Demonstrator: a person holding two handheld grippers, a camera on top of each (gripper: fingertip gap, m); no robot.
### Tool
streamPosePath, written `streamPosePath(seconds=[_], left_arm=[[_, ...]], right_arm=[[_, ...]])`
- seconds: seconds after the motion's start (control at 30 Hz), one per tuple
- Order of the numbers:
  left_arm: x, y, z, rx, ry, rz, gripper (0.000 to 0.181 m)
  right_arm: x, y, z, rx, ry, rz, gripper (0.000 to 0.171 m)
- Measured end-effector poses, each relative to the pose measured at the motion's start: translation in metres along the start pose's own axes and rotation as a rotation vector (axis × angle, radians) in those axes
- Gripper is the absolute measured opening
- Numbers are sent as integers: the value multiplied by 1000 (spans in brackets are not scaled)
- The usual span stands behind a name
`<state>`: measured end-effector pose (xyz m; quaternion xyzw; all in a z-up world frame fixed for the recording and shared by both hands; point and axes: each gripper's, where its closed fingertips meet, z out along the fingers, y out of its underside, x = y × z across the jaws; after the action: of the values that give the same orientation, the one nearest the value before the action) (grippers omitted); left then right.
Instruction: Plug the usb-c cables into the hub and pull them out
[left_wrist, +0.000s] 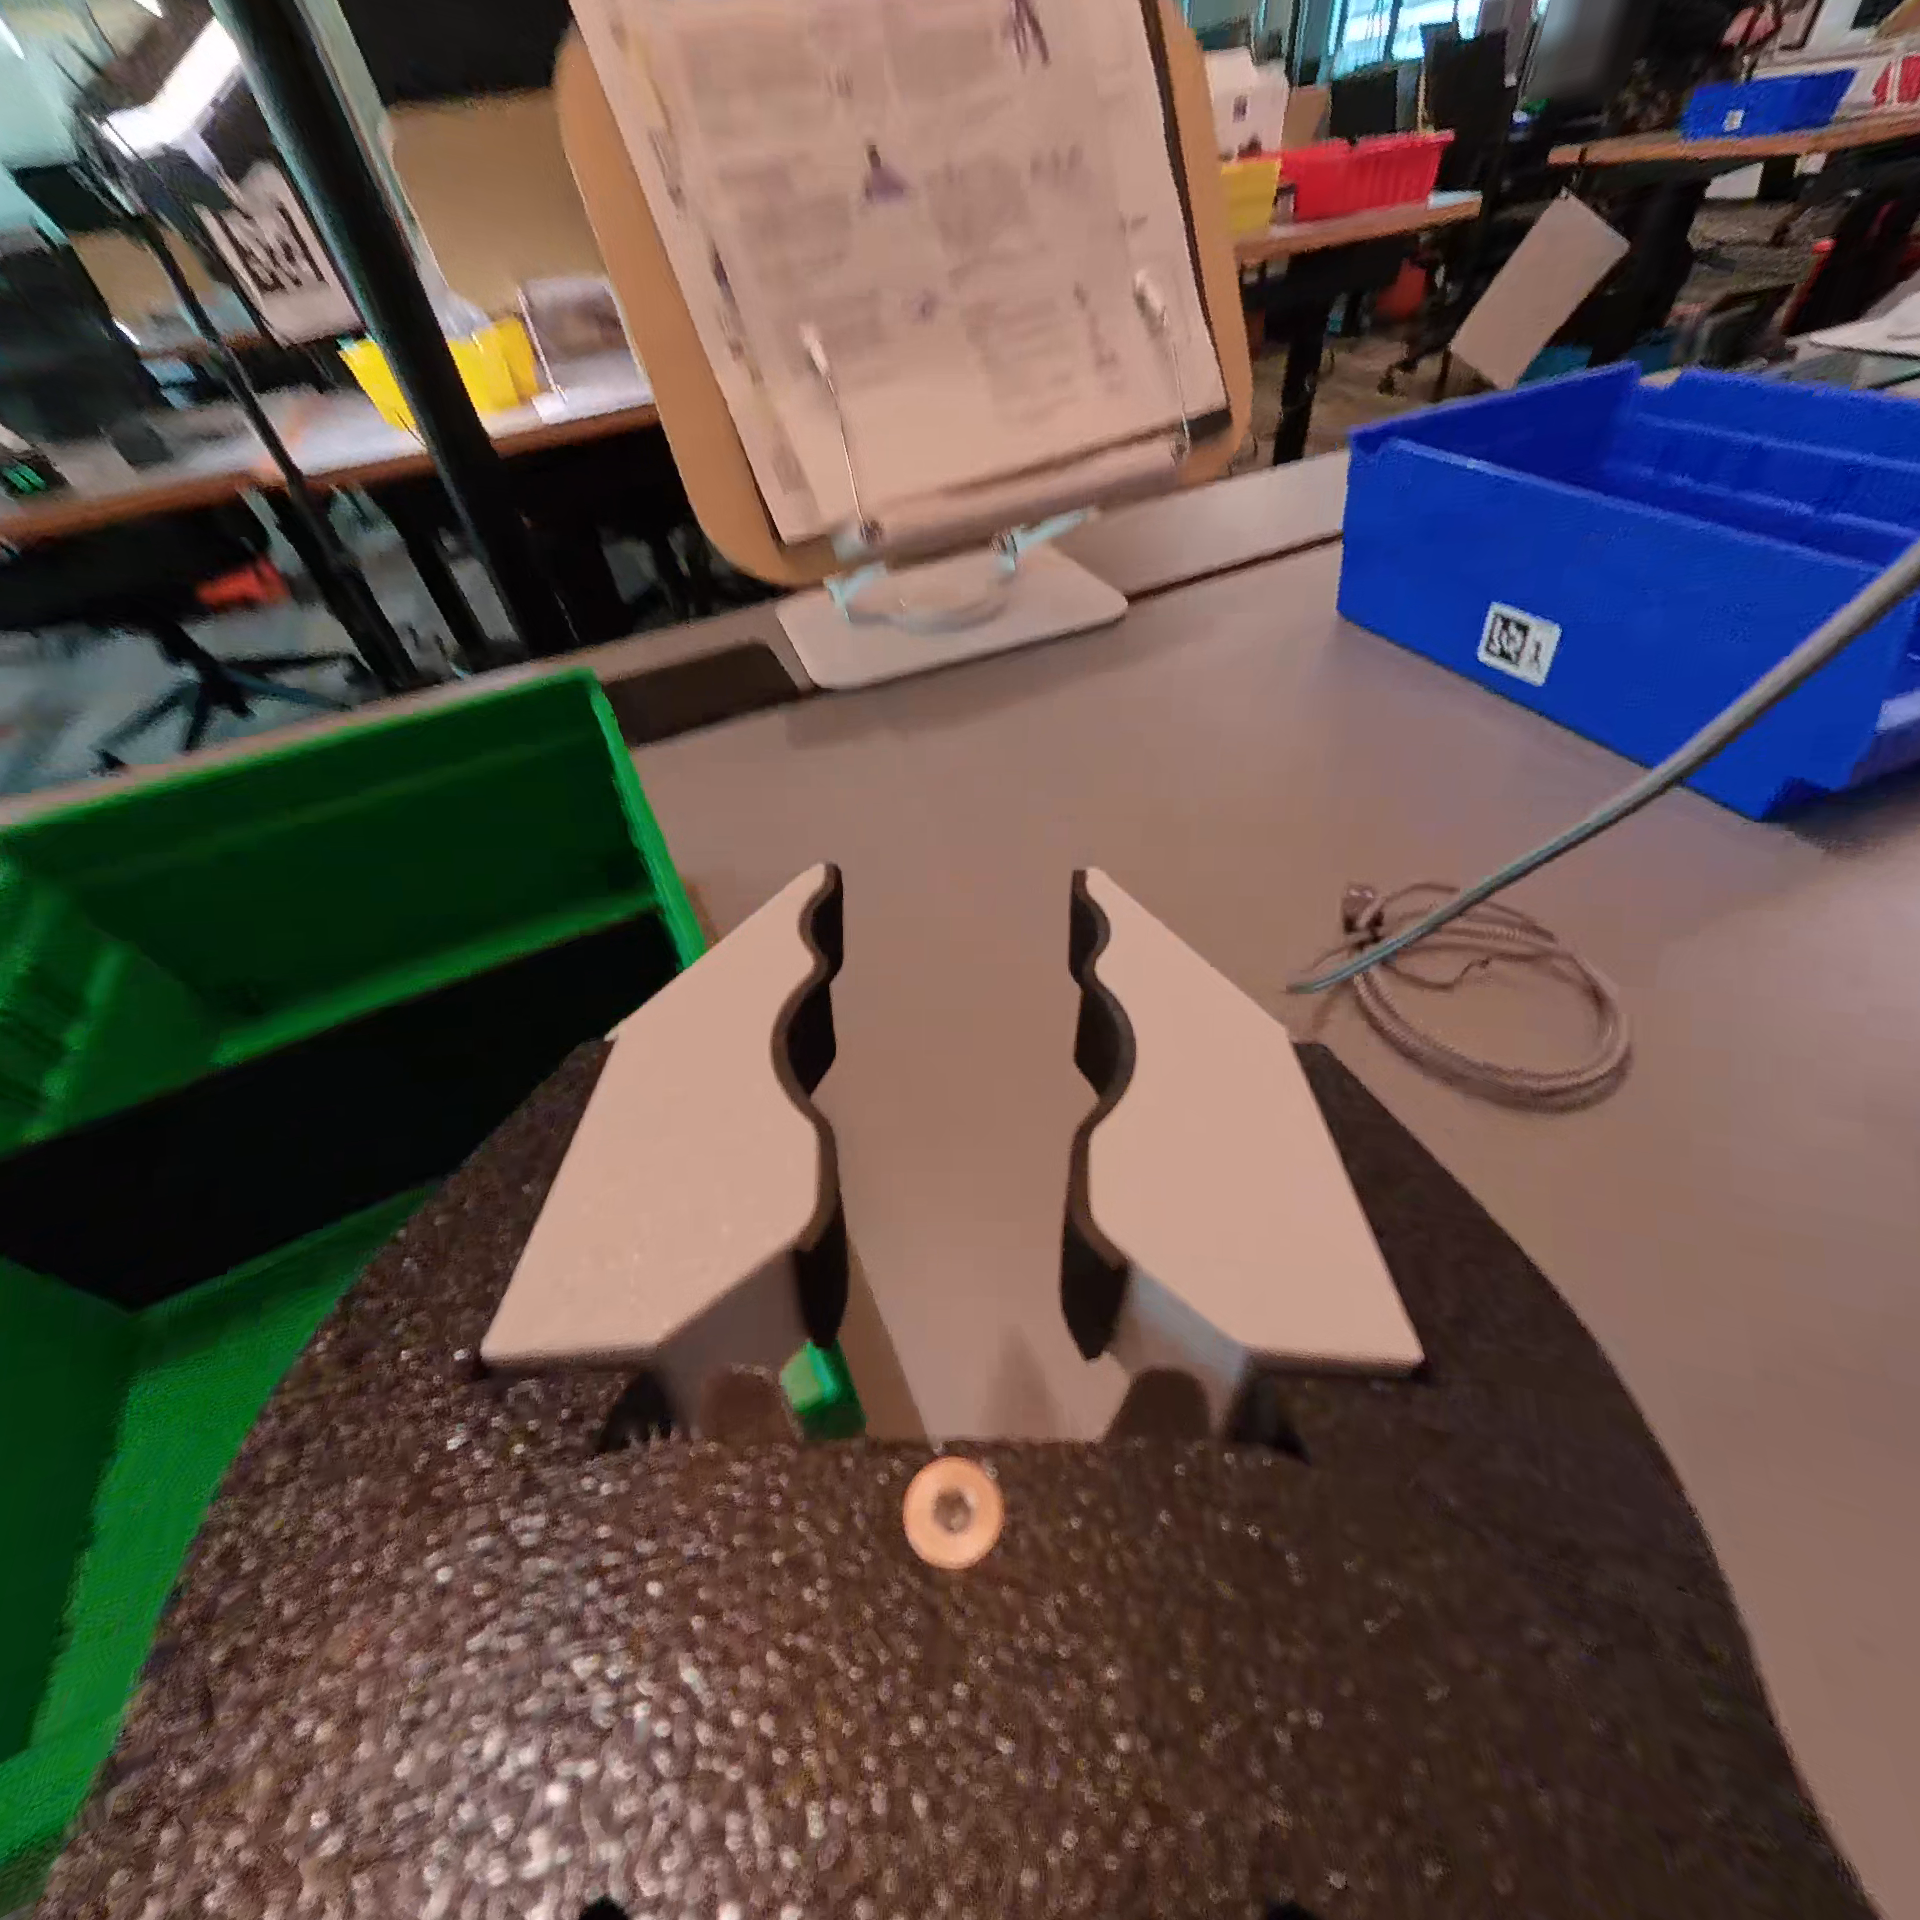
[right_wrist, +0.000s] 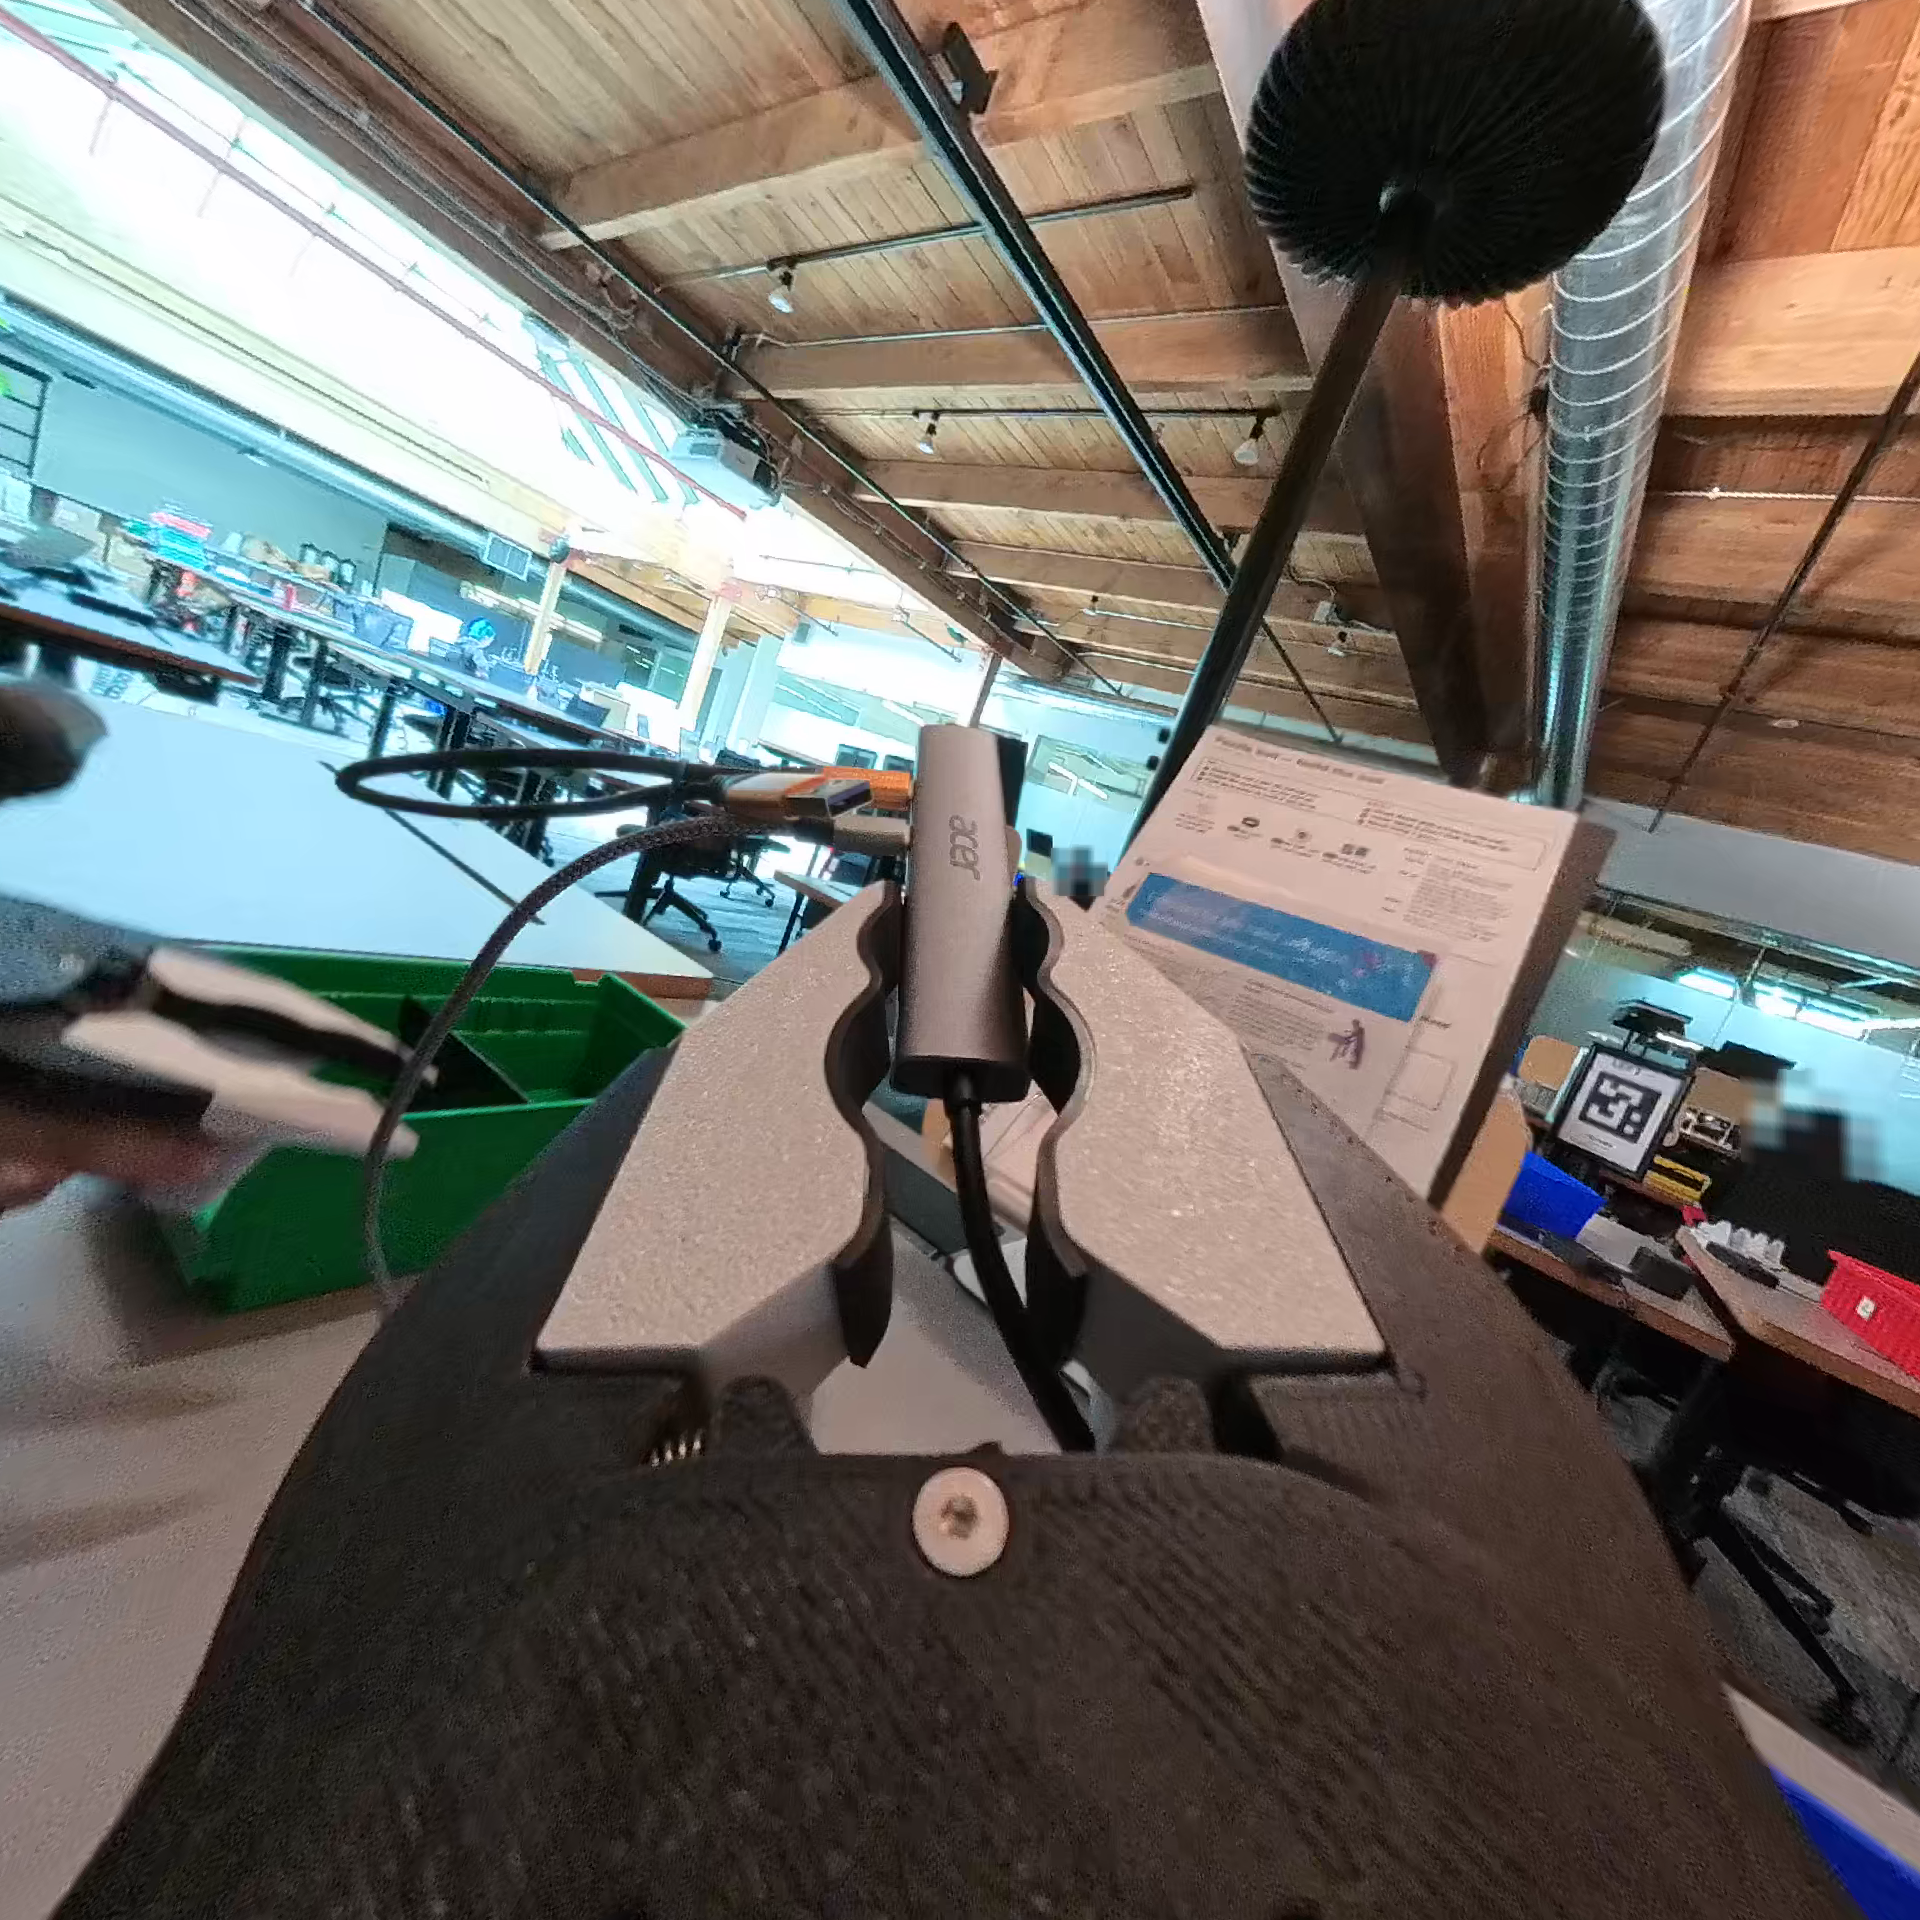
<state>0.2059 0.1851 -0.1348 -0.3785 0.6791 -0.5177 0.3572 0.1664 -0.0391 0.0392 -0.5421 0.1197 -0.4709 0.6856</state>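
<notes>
Right hand-held gripper (right_wrist: 961, 925) clamping hub (right_wrist: 951, 914), left hand-held gripper (left_wrist: 956, 904) empty

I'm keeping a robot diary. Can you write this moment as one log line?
right hand-held gripper: shut on hub | cables: two plugged in | left hand-held gripper: open, empty | spare cable: coiled on table

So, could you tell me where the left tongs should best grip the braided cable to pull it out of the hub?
Probably on its silver plug shell, right beside the hub, not the limp braid. It sticks out sideways from the upright hub just under the orange plug, so come in from the cable side and pull straight along the plug.
</notes>
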Motion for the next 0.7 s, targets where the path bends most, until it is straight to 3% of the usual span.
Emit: streamPosePath(seconds=[0.13,0.27,0.5,0.7], left_arm=[[21,30,21,-81,98,-52,43],[36,31,31,-71,125,-50,42],[60,38,36,-104,238,-23,42],[65,45,39,-129,293,-67,43]], right_arm=[[29,-37,17,-69,-49,-28,20],[64,-87,34,-127,-54,-112,20],[164,-193,55,-158,102,-210,19],[275,-240,62,-274,362,-390,20]])
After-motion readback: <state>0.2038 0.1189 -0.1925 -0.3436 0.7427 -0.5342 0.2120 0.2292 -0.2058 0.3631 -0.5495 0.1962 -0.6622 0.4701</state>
